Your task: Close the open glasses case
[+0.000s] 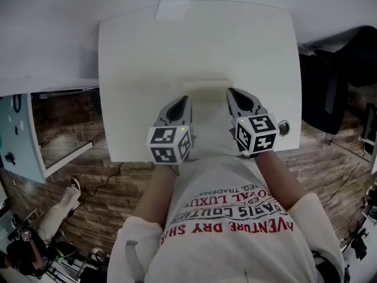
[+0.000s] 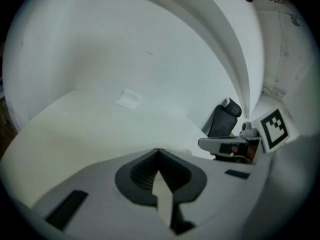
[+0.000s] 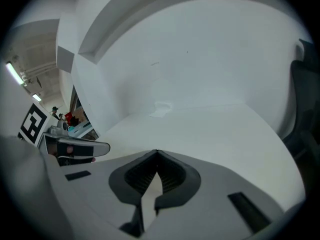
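A pale cream glasses case (image 1: 205, 89) lies on the white table (image 1: 147, 63), near the front middle; it is washed out, so I cannot tell how its lid stands. My left gripper (image 1: 186, 99) points at the case's left end with its jaws shut and empty. My right gripper (image 1: 230, 91) sits at the case's right end, also shut and empty. In the left gripper view the left gripper (image 2: 159, 151) has its tips together over bare table, with the right gripper (image 2: 234, 145) beside it. The right gripper view shows the right gripper (image 3: 157, 153) the same way. Neither gripper view shows the case.
A white label (image 1: 174, 6) lies at the table's far edge. A small round silver fitting (image 1: 284, 127) sits near the right edge. A black chair (image 1: 333, 78) stands to the right. Wood floor lies below the front edge, and another person (image 1: 59, 211) is at lower left.
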{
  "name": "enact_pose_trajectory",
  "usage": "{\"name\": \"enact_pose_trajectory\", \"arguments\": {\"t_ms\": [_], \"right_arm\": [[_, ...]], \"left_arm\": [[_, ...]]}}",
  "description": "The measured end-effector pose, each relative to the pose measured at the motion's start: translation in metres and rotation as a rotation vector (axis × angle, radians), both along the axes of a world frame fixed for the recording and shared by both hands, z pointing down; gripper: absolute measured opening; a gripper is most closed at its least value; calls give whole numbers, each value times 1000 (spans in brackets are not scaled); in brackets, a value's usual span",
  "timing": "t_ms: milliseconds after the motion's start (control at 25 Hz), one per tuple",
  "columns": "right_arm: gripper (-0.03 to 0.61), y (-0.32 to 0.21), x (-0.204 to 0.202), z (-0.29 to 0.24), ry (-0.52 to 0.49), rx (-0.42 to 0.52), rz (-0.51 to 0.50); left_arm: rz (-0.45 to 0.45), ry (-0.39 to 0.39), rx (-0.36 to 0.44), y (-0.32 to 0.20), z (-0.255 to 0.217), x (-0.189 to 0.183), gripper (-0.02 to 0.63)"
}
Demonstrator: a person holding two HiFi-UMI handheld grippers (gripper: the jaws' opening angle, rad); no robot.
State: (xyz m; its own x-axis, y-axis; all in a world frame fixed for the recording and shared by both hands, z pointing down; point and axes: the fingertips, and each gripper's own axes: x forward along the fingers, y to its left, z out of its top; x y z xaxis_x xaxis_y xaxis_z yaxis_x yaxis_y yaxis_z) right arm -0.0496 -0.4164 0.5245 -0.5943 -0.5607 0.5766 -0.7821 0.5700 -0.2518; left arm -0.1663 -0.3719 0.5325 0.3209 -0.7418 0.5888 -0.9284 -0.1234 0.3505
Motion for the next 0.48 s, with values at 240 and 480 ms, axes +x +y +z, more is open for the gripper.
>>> {"name": "enact_pose_trajectory", "arguments": {"t_ms": [240, 480], "right_arm": [[12, -3, 4, -65, -101, 134, -3], [12, -1, 8, -125, -130, 307, -20]], "left_arm": [[17, -45, 184, -20, -72, 6, -2], [48, -50, 321, -19, -136, 21, -2]]}}
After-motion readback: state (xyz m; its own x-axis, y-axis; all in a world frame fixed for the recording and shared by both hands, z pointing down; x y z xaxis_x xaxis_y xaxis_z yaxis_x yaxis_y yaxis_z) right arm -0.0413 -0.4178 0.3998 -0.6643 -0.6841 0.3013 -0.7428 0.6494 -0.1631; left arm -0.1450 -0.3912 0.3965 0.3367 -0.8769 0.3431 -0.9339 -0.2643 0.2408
